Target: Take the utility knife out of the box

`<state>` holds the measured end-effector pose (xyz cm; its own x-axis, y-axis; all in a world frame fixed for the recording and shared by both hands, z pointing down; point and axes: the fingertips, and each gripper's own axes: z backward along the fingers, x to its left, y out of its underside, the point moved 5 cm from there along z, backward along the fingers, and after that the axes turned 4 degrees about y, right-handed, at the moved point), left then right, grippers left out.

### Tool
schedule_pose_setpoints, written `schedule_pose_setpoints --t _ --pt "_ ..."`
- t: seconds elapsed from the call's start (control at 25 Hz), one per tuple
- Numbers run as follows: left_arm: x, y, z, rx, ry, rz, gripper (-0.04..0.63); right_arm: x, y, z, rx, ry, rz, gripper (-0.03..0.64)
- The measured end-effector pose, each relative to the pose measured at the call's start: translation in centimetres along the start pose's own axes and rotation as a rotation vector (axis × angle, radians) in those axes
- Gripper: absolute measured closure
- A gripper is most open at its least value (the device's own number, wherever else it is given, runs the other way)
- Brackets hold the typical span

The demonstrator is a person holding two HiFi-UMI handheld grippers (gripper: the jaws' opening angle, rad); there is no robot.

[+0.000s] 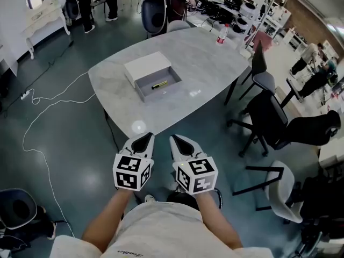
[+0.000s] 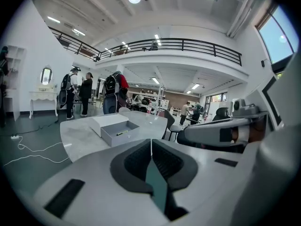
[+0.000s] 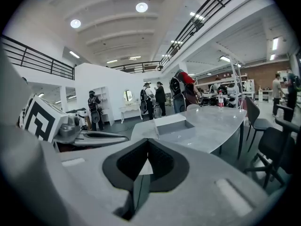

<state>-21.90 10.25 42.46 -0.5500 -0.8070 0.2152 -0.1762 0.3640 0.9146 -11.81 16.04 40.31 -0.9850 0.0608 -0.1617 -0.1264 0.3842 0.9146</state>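
Note:
A white box [image 1: 146, 66] lies on the grey marble table [image 1: 204, 58] with its grey drawer [image 1: 158, 83] pulled open. The yellow and black utility knife [image 1: 159, 84] rests inside the drawer. The box [image 2: 109, 122] and knife [image 2: 122, 133] also show in the left gripper view, and the box [image 3: 173, 124] shows in the right gripper view. My left gripper [image 1: 144, 140] and right gripper [image 1: 179, 142] hang side by side over the floor, short of the table's near edge. The left gripper [image 2: 151, 140] and the right gripper [image 3: 148, 140] are both shut and hold nothing.
A water bottle [image 1: 221, 35] stands at the table's far side. Black office chairs [image 1: 269, 117] crowd the right side and a white chair [image 1: 282, 190] stands nearer. A white cable [image 1: 40, 122] snakes across the floor at the left. People [image 2: 84, 92] stand beyond the table.

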Motion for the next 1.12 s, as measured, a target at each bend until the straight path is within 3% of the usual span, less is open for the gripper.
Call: schedule_pose_setpoints --t 0.36,1.12 --pt "0.5 0.0 -3.4 0.025 -0.022 0.012 0.578 -3.0 -0.5 -2.6 -0.006 -0.053 -0.013 0.612" --pt "4.4 -3.8 -13.8 0.036 -0.277 0.116 0.578 -12.5 -5.9 -13.4 0.06 -0.282 0.049 0.612"
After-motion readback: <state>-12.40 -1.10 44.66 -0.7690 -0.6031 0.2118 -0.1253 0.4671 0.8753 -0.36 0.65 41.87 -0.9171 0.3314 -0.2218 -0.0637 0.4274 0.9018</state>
